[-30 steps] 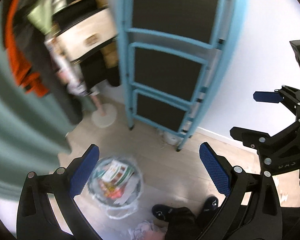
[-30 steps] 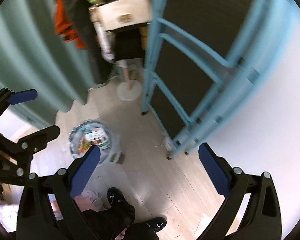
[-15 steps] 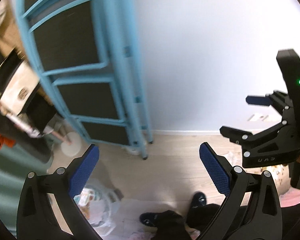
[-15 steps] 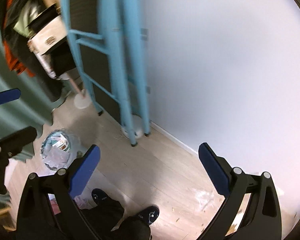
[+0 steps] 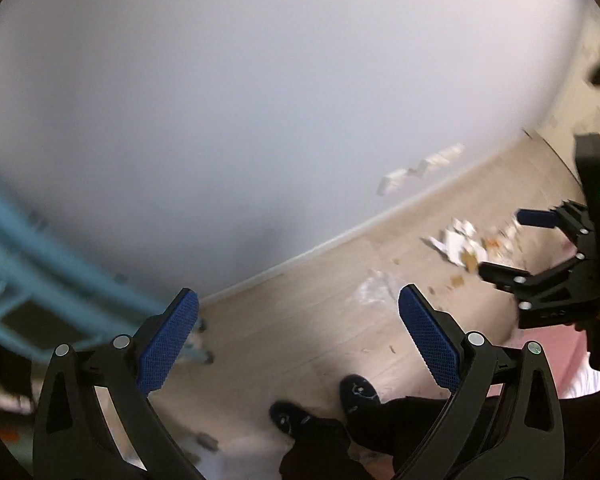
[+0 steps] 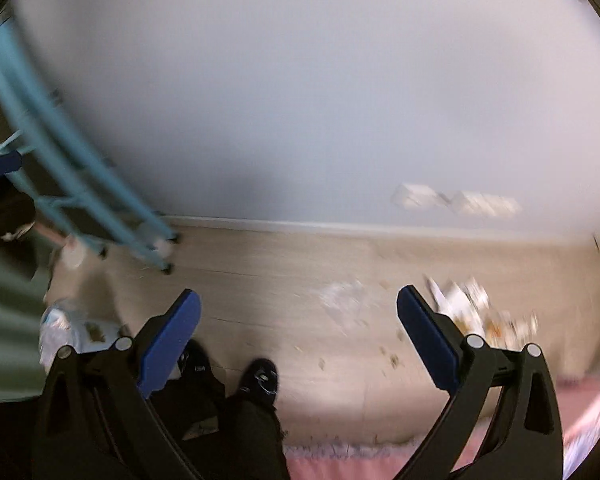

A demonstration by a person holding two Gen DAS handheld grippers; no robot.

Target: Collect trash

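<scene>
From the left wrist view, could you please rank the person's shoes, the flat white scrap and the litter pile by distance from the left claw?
1. Shoes, just below the left claw.
2. Flat white scrap, ahead, slightly right.
3. Litter pile, farthest, right, by the right claw.

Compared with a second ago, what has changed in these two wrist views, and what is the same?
Both views have swung rightward: the blue shelf slid to the left edge, and the scattered trash by the wall came into view. The left gripper and right gripper stay open and empty.

pale wood floor (image 6: 300, 276), scattered paper scraps (image 6: 460, 308), pink rug (image 6: 340, 464)
</scene>
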